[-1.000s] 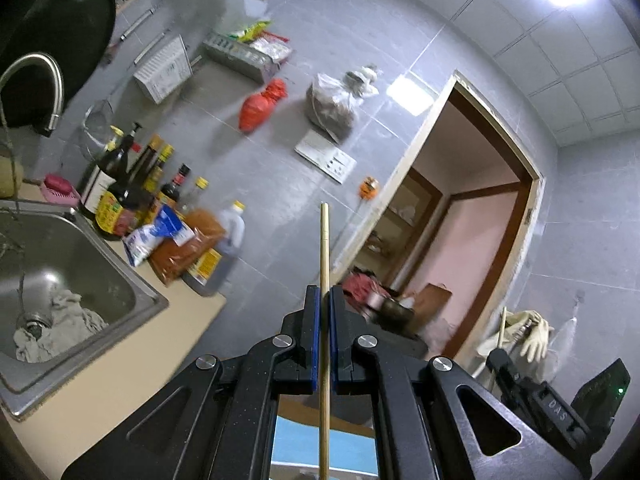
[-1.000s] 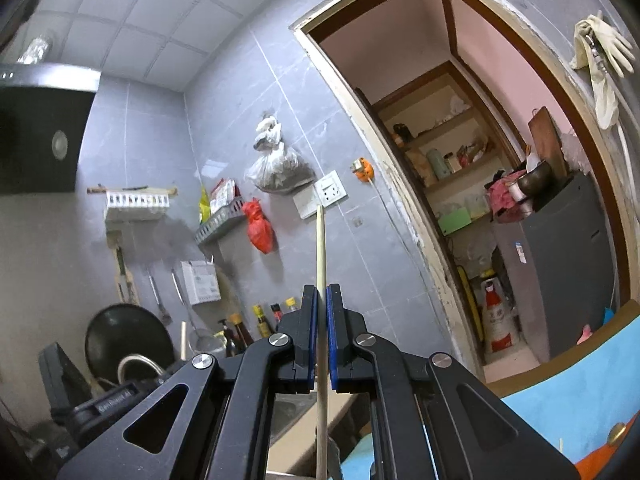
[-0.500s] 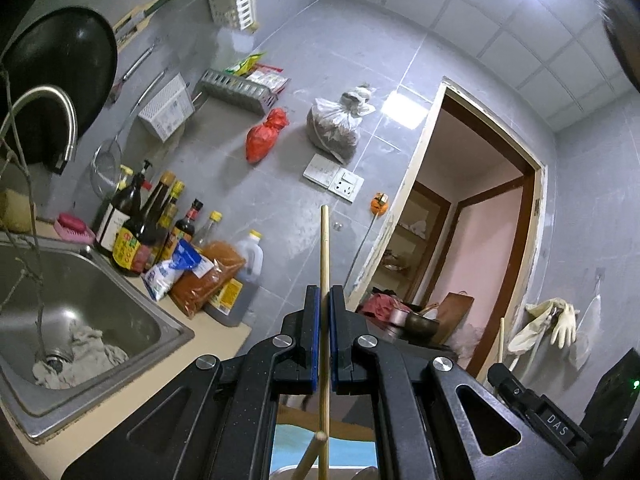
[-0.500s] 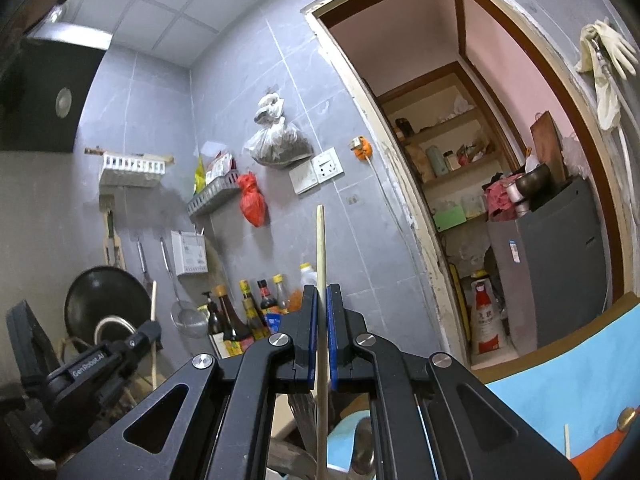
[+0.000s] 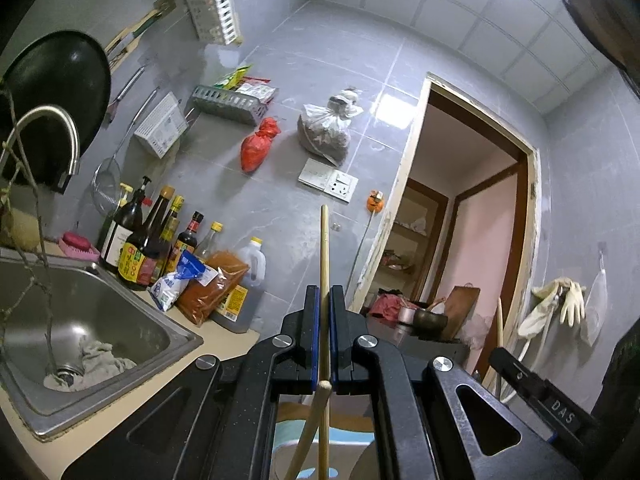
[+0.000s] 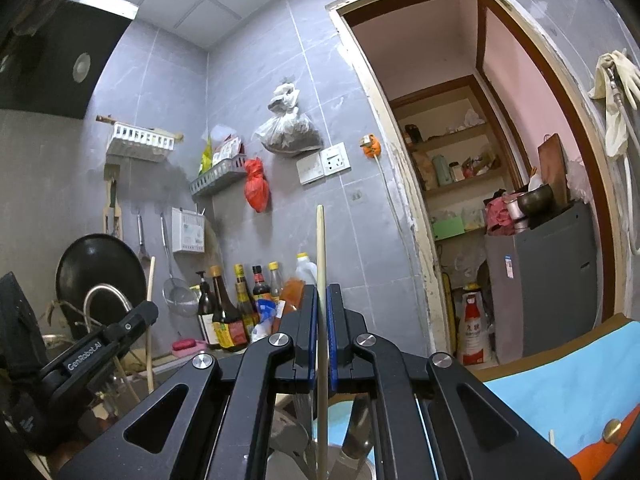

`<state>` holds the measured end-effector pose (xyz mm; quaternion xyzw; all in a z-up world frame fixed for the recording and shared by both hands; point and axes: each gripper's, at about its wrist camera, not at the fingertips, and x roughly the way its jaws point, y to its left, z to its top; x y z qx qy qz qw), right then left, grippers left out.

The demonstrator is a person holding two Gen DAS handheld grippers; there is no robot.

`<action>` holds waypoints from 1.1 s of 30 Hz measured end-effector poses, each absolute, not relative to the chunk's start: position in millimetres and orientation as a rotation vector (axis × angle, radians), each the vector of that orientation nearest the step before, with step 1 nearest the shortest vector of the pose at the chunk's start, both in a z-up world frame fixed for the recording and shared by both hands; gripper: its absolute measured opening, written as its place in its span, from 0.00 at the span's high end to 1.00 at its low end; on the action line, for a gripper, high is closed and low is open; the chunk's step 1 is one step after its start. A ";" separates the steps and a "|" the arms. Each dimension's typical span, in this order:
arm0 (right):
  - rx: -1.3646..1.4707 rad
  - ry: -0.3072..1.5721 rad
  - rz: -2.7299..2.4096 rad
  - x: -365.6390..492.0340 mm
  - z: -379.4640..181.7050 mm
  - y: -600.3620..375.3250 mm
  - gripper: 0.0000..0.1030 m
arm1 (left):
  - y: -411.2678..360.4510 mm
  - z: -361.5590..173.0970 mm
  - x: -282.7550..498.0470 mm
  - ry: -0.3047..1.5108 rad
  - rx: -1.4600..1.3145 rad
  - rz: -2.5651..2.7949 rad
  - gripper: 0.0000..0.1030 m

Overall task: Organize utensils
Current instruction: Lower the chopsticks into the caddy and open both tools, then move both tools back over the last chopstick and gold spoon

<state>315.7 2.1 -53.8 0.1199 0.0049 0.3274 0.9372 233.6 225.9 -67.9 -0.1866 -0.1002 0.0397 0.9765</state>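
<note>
Left gripper [image 5: 324,312]: you had it clamped on a wooden chopstick [image 5: 324,264], stick upright betw. the blue pads, tip pointing at the tiled wall.
Right gripper [image 6: 322,308]: likewise closed on a second chopstick [image 6: 320,256], also upright and centred in the jaws.
Where the utensils were: both sticks up in the air, one per gripper, above the table edge; a third loose stick [image 5: 310,428] leaned in under your left gripper, its top end touching or just beside the held one.
Step in hand (my read): you were lowering both sticks into a holder below the grippers.
How to do it well: keep each stick vertical, bring the lower ends down inside the rim before you let go, and release one side at a time so nothing tips out. Watch the leaning stick; nudging it could lever it out.
Holder [image 6: 288,456]: metal, only partly in right wrist view; prob. a utensil cup w/ a knife-like blade [image 6: 354,432] and other metal pieces in it, but the view is too cramped to be sure.
Sink [image 5: 172,344]: steel basin left of you, a crumpled rag [image 5: 94,364] lying by the drain.
Wall basket [image 5: 228,102]: grey, holding packets.
Table corner: sauce bottles [image 5: 146,240] and bags packed together by the sink.
</note>
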 end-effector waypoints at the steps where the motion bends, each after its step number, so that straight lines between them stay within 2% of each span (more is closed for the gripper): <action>1: 0.241 0.010 0.669 315.2 -53.7 1.8 0.97 | 224.4 -68.4 233.2 -0.200 -0.370 0.075 0.98; 17: 0.191 0.067 0.686 307.8 -50.1 -4.1 0.96 | 208.0 -64.0 226.6 -0.070 -0.308 0.013 0.98; 22: 0.197 0.087 0.692 305.2 -47.4 -9.3 0.92 | 205.1 -58.4 225.5 -0.009 -0.318 -0.033 0.97; 25: 0.208 0.102 0.694 303.7 -42.4 -14.9 0.78 | 201.8 -52.3 225.5 0.024 -0.318 -0.047 0.87; 27: 0.212 0.109 0.695 302.4 -38.1 -18.8 0.75 | 199.6 -48.0 226.2 0.046 -0.324 -0.048 0.75; 29: 0.212 0.116 0.695 301.0 -32.6 -23.2 0.74 | 197.4 -43.4 227.0 0.066 -0.330 -0.045 0.74; 31: 0.216 0.123 0.692 299.8 -27.5 -29.2 0.71 | 194.4 -37.6 226.4 0.083 -0.333 -0.034 0.69; 33: 0.217 0.127 0.683 298.7 -22.0 -36.2 0.57 | 189.9 -31.1 224.5 0.089 -0.332 -0.025 0.49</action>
